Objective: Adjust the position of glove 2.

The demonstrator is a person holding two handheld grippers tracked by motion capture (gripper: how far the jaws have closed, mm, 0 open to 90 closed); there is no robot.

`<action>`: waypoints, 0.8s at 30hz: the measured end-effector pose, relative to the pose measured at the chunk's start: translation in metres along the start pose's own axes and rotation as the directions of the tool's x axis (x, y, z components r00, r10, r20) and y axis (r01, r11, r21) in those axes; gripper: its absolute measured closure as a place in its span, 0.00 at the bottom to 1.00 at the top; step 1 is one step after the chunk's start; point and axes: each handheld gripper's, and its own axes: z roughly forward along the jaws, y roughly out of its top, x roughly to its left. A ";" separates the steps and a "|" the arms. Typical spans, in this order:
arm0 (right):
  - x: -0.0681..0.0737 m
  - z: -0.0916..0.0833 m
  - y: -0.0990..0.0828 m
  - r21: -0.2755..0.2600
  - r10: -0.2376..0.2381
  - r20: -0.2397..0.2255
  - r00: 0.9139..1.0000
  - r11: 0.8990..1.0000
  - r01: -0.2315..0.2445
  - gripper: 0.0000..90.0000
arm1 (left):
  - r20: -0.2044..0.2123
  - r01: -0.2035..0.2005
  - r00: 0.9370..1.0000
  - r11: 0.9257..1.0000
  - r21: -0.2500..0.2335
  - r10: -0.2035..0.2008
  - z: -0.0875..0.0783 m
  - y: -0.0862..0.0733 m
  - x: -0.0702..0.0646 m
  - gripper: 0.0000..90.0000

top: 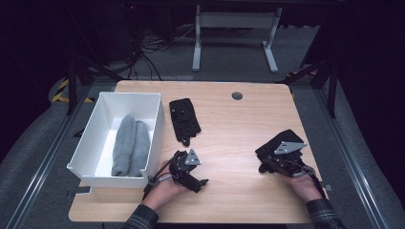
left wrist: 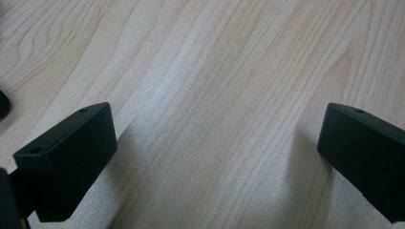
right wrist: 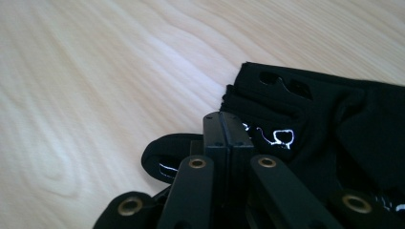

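Right tongs [right wrist: 228,128] pressed together over the near edge of a black fabric garment with white print [right wrist: 305,119], which sits bunched at the right side of the light wooden tabletop [top: 229,138]; jaws look shut flat, cannot tell if a fold of cloth is pinched between them. Garment spreads away from and to the right of the jaw tips in the right gripper view. In the high view the right tongs [top: 267,162] cover most of this garment [top: 282,138]. Left tongs [left wrist: 217,157] wide apart, nothing between, just bare wood, parked near the white plastic bin [top: 90,138] holding rolled grey towels [top: 130,145]. Second black patterned fabric piece [top: 184,119] lies flat, long axis running away from the person, just beside the bin, closer to the left hand [top: 165,188]. Likely next: lift the garment with the right
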 end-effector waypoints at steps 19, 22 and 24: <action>0.056 0.029 0.030 -0.025 -0.097 -0.152 0.984 0.995 0.094 1.00 | -0.010 0.014 1.000 1.000 0.018 -0.013 0.000 0.003 -0.002 0.00; 0.058 0.026 0.034 -0.042 -0.105 -0.158 0.982 0.994 0.100 1.00 | -0.012 0.022 1.000 0.999 0.038 -0.022 -0.002 0.007 -0.003 0.06; 0.051 0.017 0.036 -0.069 -0.094 -0.145 0.985 0.994 0.084 1.00 | 0.020 0.038 0.999 0.999 0.023 -0.038 -0.003 0.010 -0.005 0.10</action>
